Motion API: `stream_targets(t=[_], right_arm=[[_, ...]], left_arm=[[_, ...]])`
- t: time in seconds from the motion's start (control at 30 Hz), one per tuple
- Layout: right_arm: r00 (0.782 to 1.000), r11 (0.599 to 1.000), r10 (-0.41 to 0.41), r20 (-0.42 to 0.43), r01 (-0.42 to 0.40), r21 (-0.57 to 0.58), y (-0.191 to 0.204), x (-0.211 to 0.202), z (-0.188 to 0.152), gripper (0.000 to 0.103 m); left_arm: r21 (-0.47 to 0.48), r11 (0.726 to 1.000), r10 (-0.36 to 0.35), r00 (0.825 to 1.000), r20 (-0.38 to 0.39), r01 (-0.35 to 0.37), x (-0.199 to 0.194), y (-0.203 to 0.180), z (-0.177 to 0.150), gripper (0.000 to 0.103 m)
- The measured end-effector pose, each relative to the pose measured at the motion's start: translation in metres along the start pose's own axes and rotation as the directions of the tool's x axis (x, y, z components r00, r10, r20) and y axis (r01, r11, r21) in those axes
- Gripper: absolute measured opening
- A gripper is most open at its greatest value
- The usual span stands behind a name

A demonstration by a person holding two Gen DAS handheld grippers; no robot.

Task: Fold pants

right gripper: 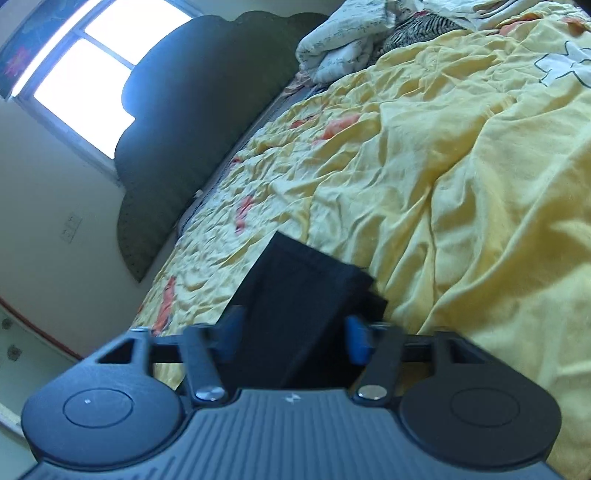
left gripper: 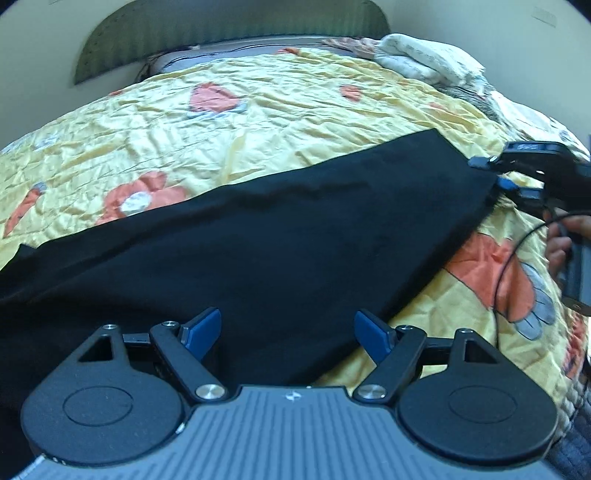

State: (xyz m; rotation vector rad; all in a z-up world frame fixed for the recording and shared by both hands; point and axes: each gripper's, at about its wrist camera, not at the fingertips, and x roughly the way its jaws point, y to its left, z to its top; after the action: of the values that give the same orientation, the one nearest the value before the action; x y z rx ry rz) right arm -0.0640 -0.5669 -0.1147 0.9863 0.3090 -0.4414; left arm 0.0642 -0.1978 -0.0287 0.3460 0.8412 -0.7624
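Observation:
Black pants (left gripper: 258,236) lie flat across a yellow flowered bedspread (left gripper: 258,122), running from lower left to upper right. My left gripper (left gripper: 288,332) is open, its blue pads spread wide just above the pants' near edge. My right gripper (left gripper: 495,173) shows at the right edge of the left wrist view, its jaws apart at the far end of the pants. In the right wrist view the right gripper (right gripper: 295,336) is open with the pants' end (right gripper: 303,291) lying between its blue pads, not pinched.
A dark green headboard (right gripper: 184,122) stands at the bed's far side under a bright window (right gripper: 85,70). Crumpled white bedding (left gripper: 424,55) and a striped cloth (right gripper: 417,29) are piled at a far corner. A cable (left gripper: 517,251) hangs by the right hand.

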Motion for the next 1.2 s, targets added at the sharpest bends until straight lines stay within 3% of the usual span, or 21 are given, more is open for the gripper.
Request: stream_targets(t=[0.07, 0.1, 0.3, 0.4, 0.57, 0.73, 1.03, 1.2], right_arm=[[1.000, 1.000, -0.025, -0.002, 0.025, -0.006, 0.000, -0.001, -0.001, 0.007], [0.999, 0.999, -0.032, 0.000, 0.032, -0.009, -0.001, -0.003, -0.002, 0.005], [0.997, 0.996, -0.078, 0.030, 0.079, -0.043, -0.006, -0.023, -0.005, 0.005], [0.996, 0.993, -0.090, -0.011, 0.089, -0.076, -0.009, -0.014, 0.001, 0.005], [0.997, 0.991, -0.081, 0.001, 0.081, -0.108, -0.001, -0.019, -0.001, 0.006], [0.998, 0.999, 0.029, -0.049, -0.028, 0.018, -0.011, -0.005, -0.001, 0.006], [0.998, 0.996, -0.055, 0.000, 0.055, -0.069, 0.002, -0.011, -0.008, 0.003], [0.998, 0.996, -0.057, -0.029, 0.055, -0.068, -0.003, -0.006, -0.005, 0.004]], left_arm=[[0.030, 0.999, -0.013, 1.000, 0.002, 0.013, -0.001, -0.005, 0.000, 0.084], [0.043, 0.999, -0.019, 1.000, 0.002, 0.019, 0.000, -0.008, -0.001, 0.084], [0.063, 0.998, -0.030, 1.000, 0.001, 0.030, 0.001, -0.013, -0.002, 0.085], [0.045, 0.999, -0.014, 1.000, -0.006, 0.014, 0.004, -0.010, 0.001, 0.085], [0.014, 1.000, -0.018, 1.000, 0.007, 0.018, 0.003, -0.003, 0.005, 0.086], [0.039, 0.999, -0.008, 1.000, -0.003, 0.008, 0.007, -0.010, 0.006, 0.088], [0.043, 0.999, -0.011, 1.000, -0.010, 0.012, 0.009, -0.010, 0.004, 0.088], [0.033, 0.999, -0.012, 1.000, -0.015, 0.013, 0.012, -0.009, 0.004, 0.089]])
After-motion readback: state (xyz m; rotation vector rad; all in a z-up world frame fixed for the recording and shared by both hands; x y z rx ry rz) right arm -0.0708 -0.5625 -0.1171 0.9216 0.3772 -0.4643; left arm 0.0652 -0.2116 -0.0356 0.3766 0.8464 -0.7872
